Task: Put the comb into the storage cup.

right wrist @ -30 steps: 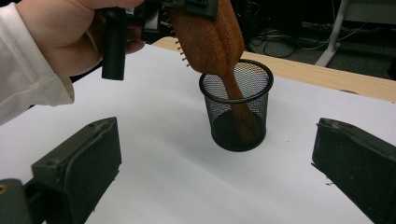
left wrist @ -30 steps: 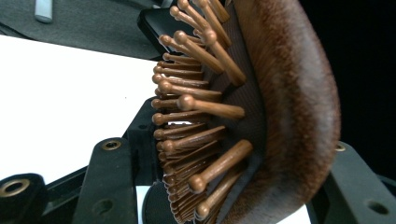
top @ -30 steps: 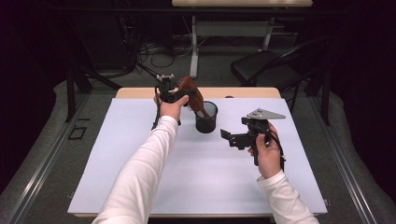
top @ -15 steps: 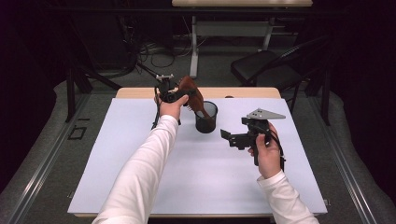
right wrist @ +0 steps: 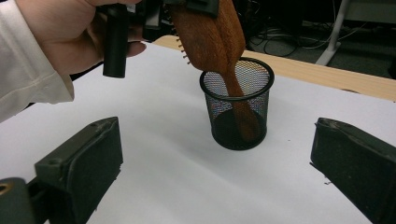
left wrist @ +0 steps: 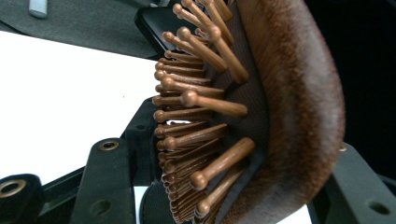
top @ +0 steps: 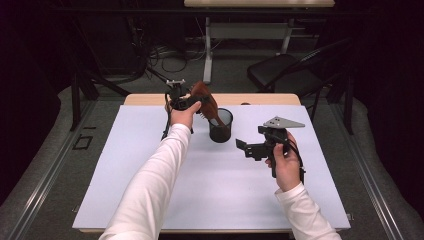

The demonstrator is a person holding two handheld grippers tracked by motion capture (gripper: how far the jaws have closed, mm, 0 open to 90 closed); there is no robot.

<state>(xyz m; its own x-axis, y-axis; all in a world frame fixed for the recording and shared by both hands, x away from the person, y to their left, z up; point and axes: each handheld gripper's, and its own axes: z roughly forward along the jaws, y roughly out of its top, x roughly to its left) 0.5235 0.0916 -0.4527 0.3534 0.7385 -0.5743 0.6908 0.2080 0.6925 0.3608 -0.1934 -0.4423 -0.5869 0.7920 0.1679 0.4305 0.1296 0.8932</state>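
A brown wooden hairbrush point(top: 206, 100) stands tilted with its handle down inside a black mesh cup point(top: 220, 126) at the back middle of the white table point(top: 125, 165). My left gripper point(top: 192, 100) is shut on the brush head, above and left of the cup. In the left gripper view the bristles and padded back of the hairbrush point(left wrist: 289, 93) sit between the jaws of my left gripper point(left wrist: 233, 186). My right gripper point(top: 245, 147) hovers right of the cup, open with nothing in it. In the right gripper view the cup point(right wrist: 238, 112) and the brush point(right wrist: 210, 32) lie beyond my right gripper point(right wrist: 215, 163).
A strip of bare wooden tabletop point(top: 265, 99) shows behind the white surface. A black chair point(top: 285, 75) and cables on the floor lie past the table's far edge. The white surface in front of the cup has open room.
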